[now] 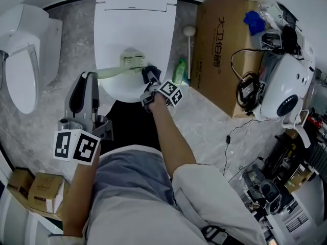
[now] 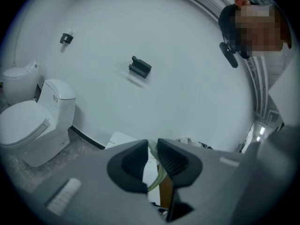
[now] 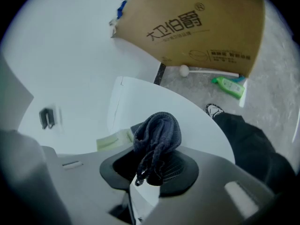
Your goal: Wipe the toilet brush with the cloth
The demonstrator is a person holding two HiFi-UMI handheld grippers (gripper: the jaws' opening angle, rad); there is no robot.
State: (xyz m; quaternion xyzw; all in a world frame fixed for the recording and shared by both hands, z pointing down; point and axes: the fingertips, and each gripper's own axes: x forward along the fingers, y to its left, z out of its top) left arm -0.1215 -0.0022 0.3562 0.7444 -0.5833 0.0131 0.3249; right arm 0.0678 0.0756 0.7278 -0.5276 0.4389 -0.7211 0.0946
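The pale green toilet brush (image 1: 120, 69) lies level over the closed white toilet lid (image 1: 134, 29), its head (image 1: 133, 60) pointing right. My left gripper (image 1: 92, 76) is shut on the handle end; in the left gripper view a strip of green handle (image 2: 153, 176) shows between the nearly closed pads of that gripper (image 2: 152, 161). My right gripper (image 1: 149, 81) is shut on a bunched dark blue cloth (image 1: 149, 74), which sits right beside the brush head. In the right gripper view the cloth (image 3: 157, 135) bulges out of the gripper (image 3: 152, 168), with the brush head (image 3: 114, 140) just to its left.
A second white toilet (image 1: 24, 50) stands at the left. A big cardboard box (image 1: 225, 50) leans at the right, with a green bottle (image 1: 180, 71) and a white-headed plunger (image 1: 189, 32) between it and the toilet. Cables and equipment (image 1: 283, 86) crowd the right side. Small cartons (image 1: 41, 190) sit at lower left.
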